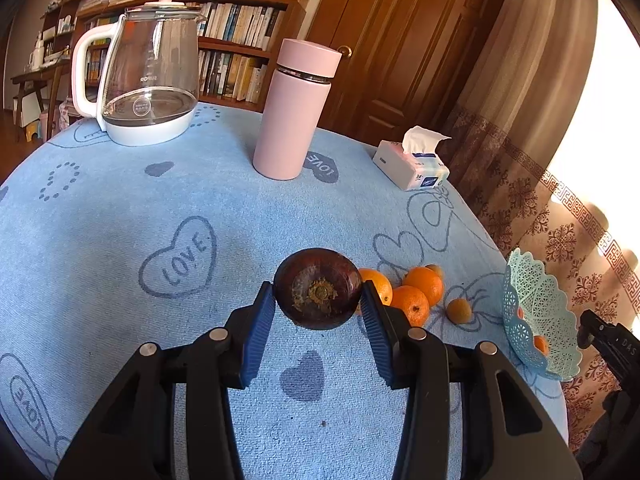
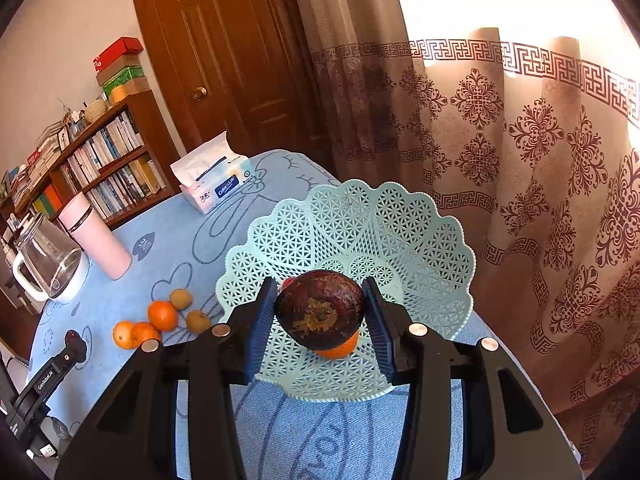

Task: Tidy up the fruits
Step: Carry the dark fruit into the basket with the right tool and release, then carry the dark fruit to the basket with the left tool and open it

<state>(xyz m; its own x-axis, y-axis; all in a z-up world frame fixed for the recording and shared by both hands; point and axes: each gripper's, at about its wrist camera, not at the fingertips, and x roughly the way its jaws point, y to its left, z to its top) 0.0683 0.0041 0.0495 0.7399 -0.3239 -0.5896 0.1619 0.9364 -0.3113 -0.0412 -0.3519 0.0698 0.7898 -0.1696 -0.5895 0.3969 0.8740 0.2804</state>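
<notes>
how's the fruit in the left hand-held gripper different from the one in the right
The mangosteen in the left hand-held gripper hangs over bare blue tablecloth, beside the loose oranges; the mangosteen in the right hand-held gripper hangs over the pale green lattice basket, above an orange already in it. Both are dark purple-brown, clamped between blue pads, dried end facing the camera.

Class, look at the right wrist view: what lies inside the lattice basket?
Inside the basket, an orange shows beneath the mangosteen held by the right gripper. A reddish bit peeks behind; the mangosteen covers the rest.
</notes>
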